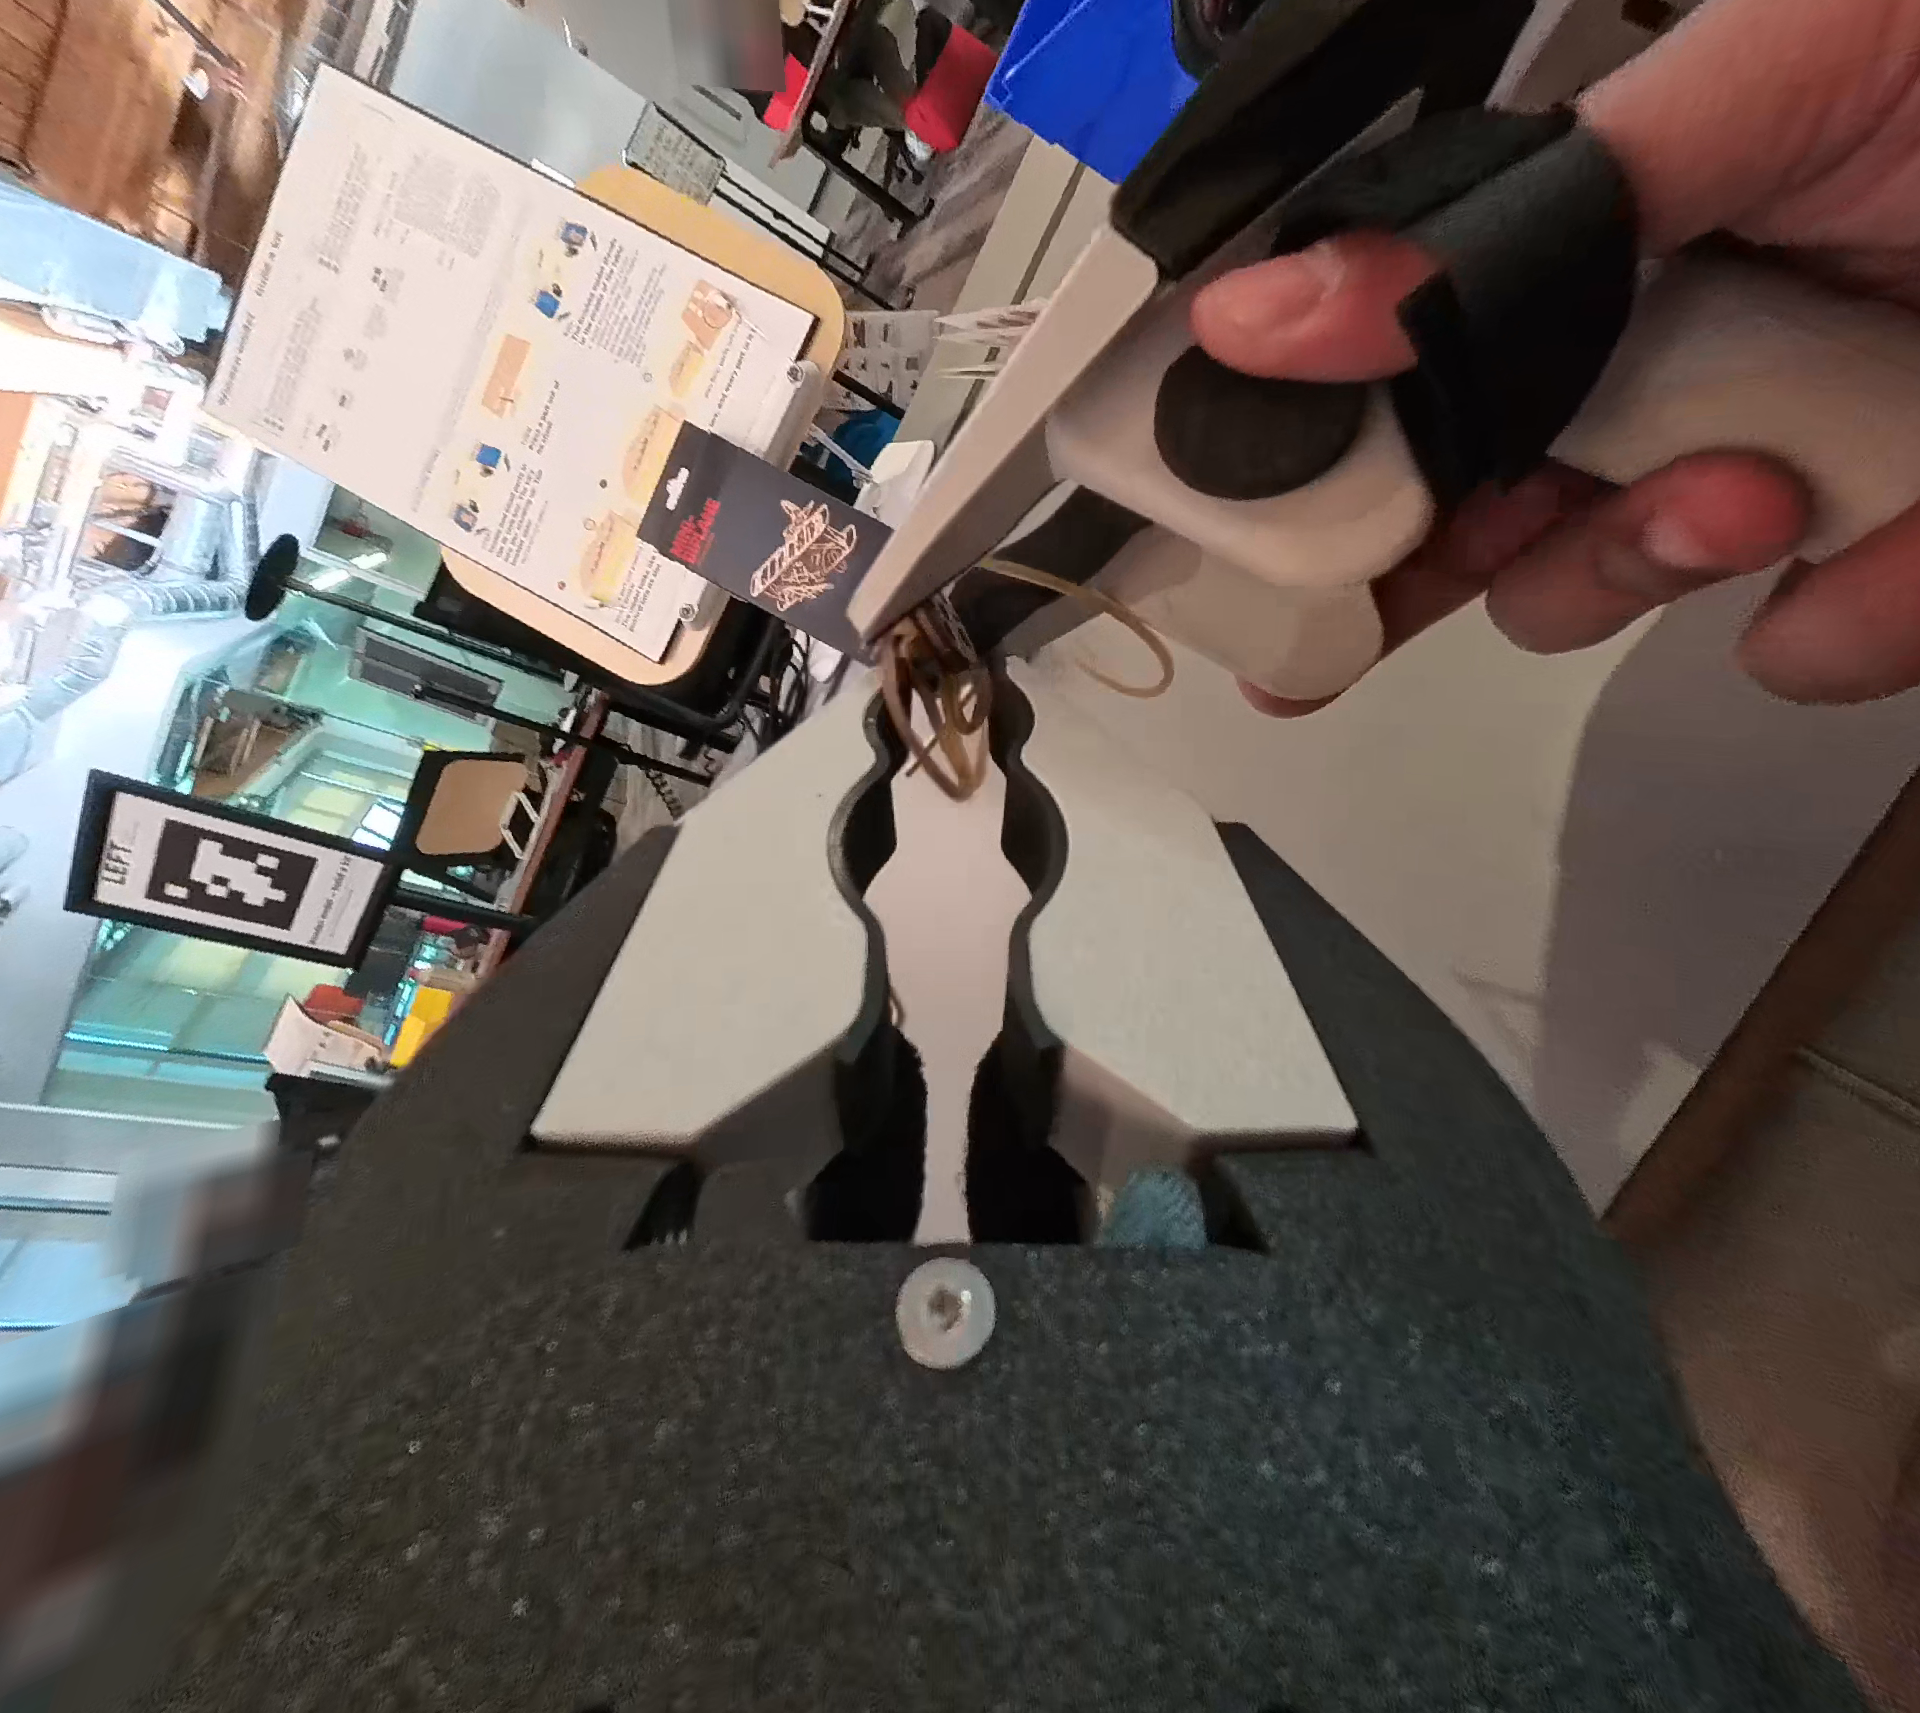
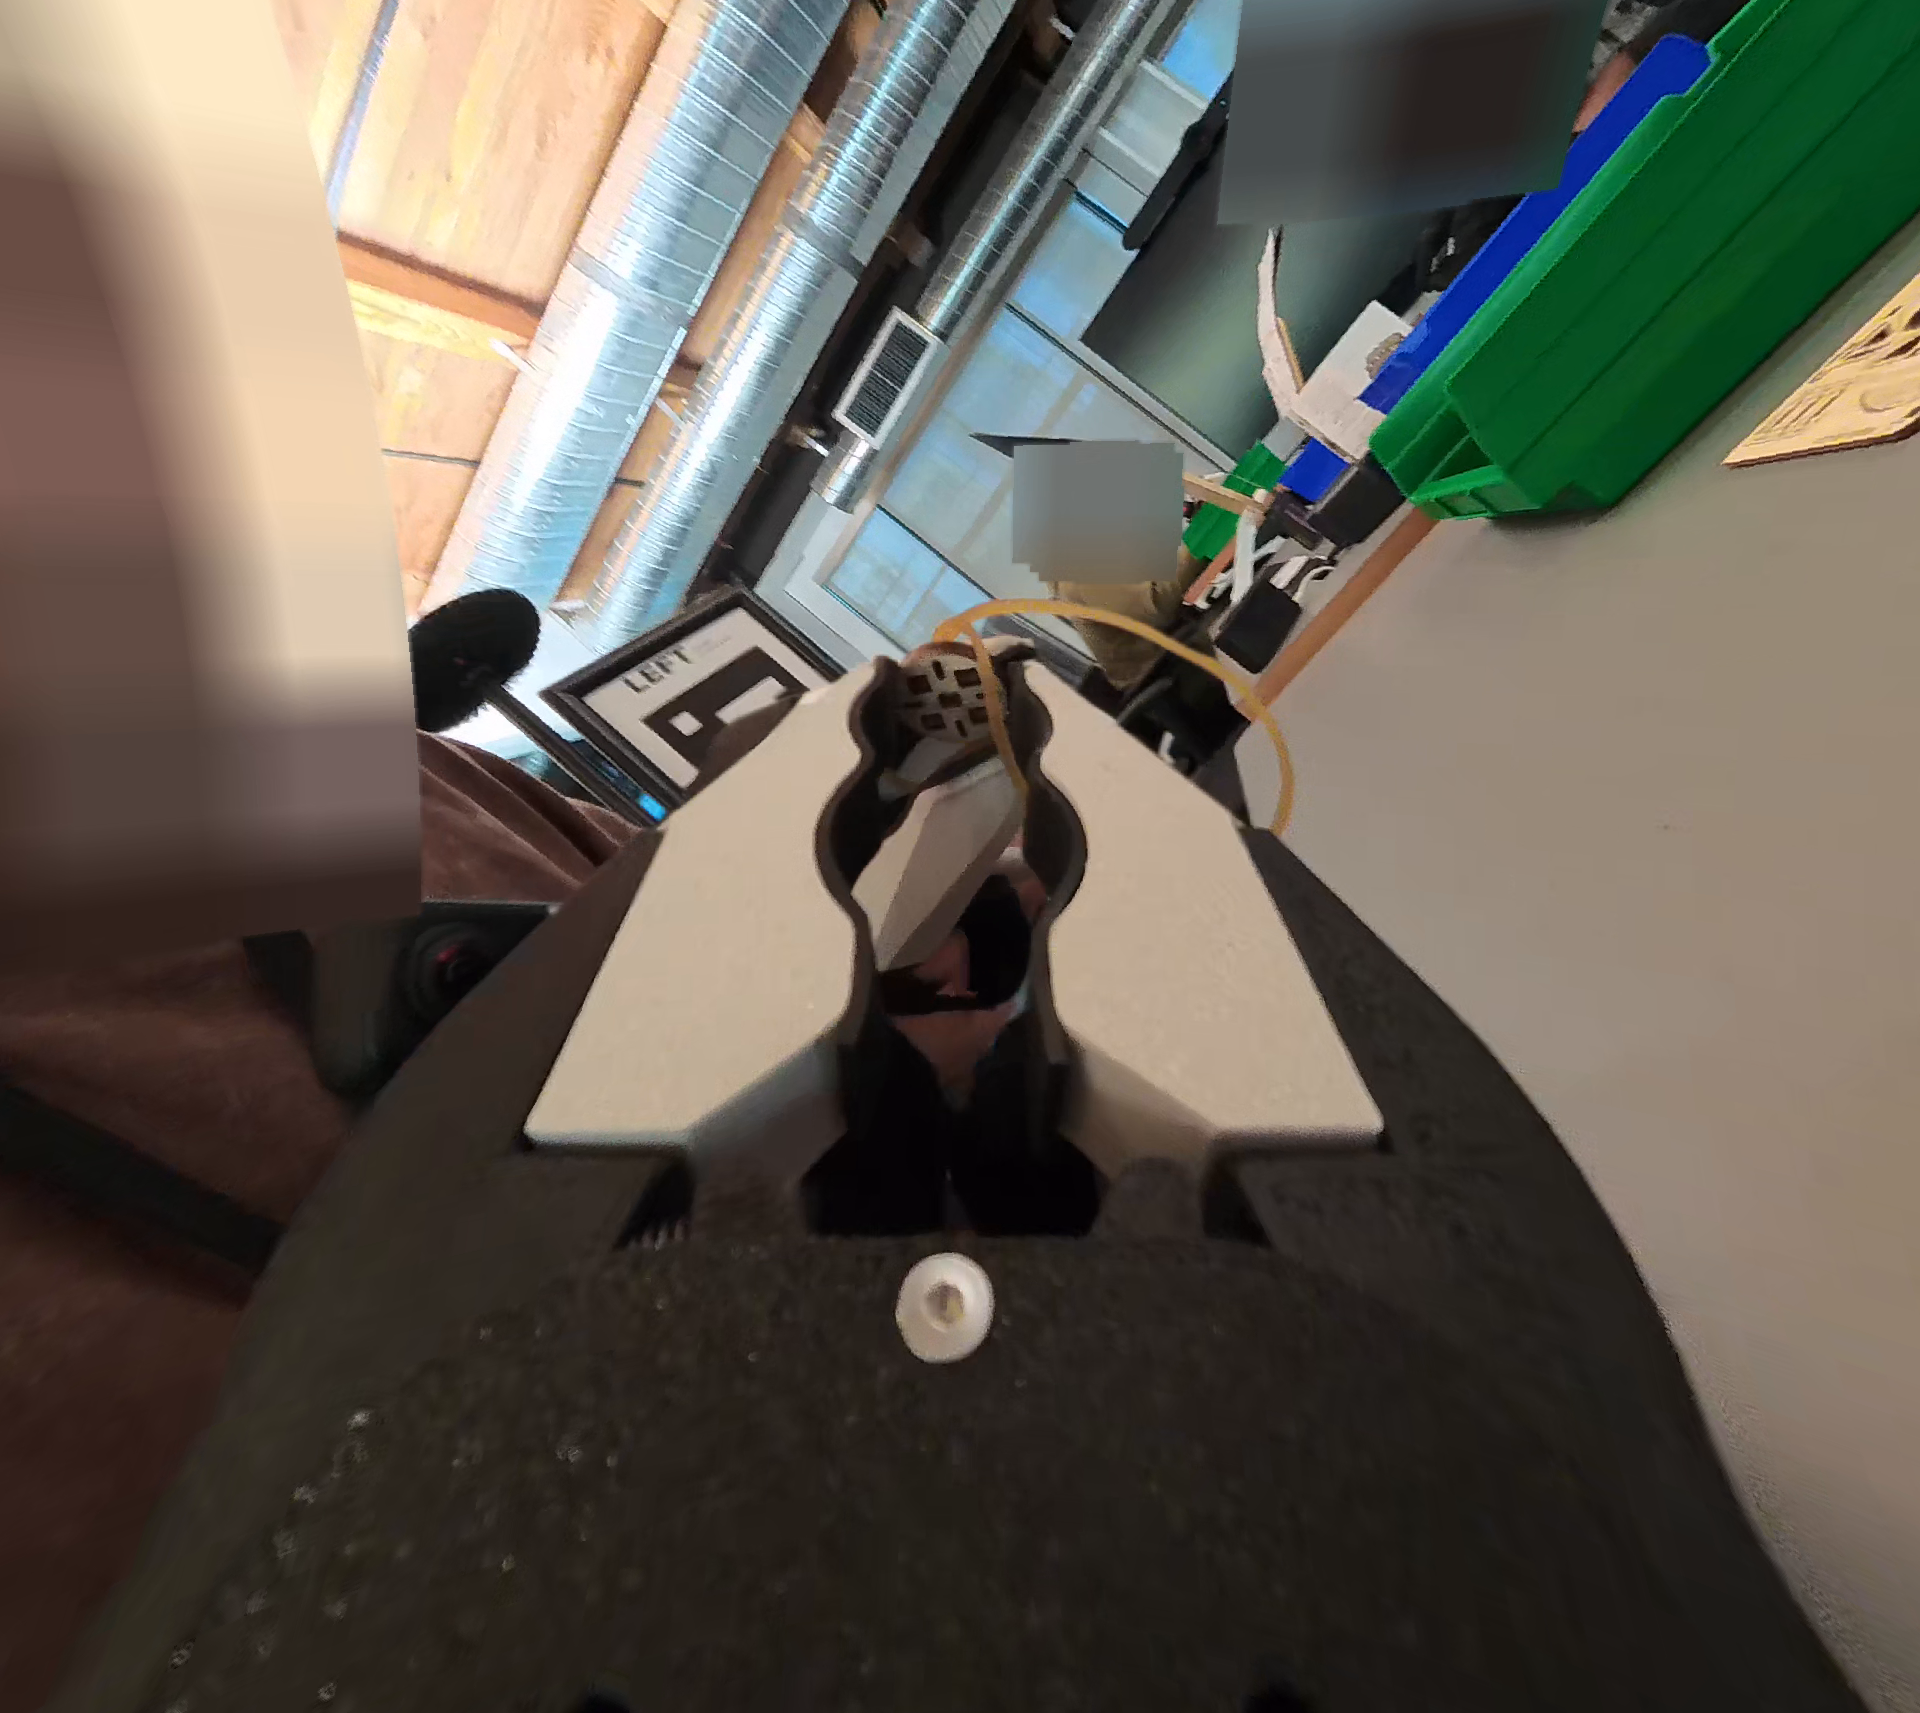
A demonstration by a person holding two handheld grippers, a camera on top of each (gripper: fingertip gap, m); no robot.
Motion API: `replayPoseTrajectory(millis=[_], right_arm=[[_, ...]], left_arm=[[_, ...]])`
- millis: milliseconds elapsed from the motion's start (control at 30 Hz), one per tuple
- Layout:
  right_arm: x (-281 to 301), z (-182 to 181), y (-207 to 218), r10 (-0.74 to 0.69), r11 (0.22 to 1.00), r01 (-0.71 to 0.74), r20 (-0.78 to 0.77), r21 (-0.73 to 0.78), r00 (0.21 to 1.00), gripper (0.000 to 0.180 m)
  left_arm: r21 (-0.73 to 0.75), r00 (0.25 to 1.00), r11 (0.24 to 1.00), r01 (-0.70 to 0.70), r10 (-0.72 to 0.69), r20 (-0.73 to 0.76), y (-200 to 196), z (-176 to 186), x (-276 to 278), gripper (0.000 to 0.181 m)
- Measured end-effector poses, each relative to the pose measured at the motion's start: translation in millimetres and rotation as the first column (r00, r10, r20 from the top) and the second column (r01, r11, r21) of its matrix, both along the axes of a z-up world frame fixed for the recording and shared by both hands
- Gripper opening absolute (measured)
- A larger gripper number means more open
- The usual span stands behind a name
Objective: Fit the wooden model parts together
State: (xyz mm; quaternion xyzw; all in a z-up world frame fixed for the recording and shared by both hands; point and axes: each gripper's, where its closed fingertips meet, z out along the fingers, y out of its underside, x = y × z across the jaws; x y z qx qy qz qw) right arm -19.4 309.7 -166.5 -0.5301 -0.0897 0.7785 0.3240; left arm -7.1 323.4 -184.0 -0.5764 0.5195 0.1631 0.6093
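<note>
A clipboard with a printed instruction sheet (image 1: pixel 499 354) stands at the far left, a dark card with an aeroplane drawing (image 1: pixel 769 546) leaning beside it. The left tool (image 1: pixel 940 707), grey wavy-edged fingers on a speckled black body, pinches the small slotted wooden model part (image 1: pixel 940 640) at its tips, looped by a thin tan rubber band (image 1: pixel 1117 635). The right tool (image 2: pixel 951 692) meets it there, fingertips closed on the same round, cut-out wooden piece, above the smooth pale grey table (image 2: pixel 1558 884). Farther right sit glossy green plastic bins (image 2: pixel 1662 313) and a laser-cut plywood sheet (image 2: pixel 1839 406).
</note>
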Motion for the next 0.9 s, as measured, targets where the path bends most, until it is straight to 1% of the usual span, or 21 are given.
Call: replayPoseTrajectory(millis=[133,233,433,633,900], right_arm=[[2,3,-1,0.050,0.997,-0.054,-0.088,-0.046,0.995,0.020],[1,2,-1,0.087,0.993,-0.095,-0.110,-0.068,0.990,0.021],[-2,1,-4,0.089,0.996,-0.090,-0.057,-0.008,0.994,0.022],[-4,-4,-6,0.111,0.994,-0.111,-0.015,-0.001,0.994,0.026],[-4,-14,-11,0.139,0.986,-0.150,0.139,0.074,0.980,0.022]], left_arm=[[0.050,0.998,0.998,0.039,-0.037,-0.042,-1,3,0,0.010],[0.079,0.993,0.994,0.079,-0.072,-0.089,-2,2,-2,0.009],[0.129,0.982,0.985,0.117,-0.095,-0.162,-4,1,-6,0.008],[0.150,0.962,0.973,0.175,-0.136,-0.239,-5,-4,-8,0.006],[0.148,0.948,0.963,0.227,-0.183,-0.262,-11,-12,-7,0.004]])
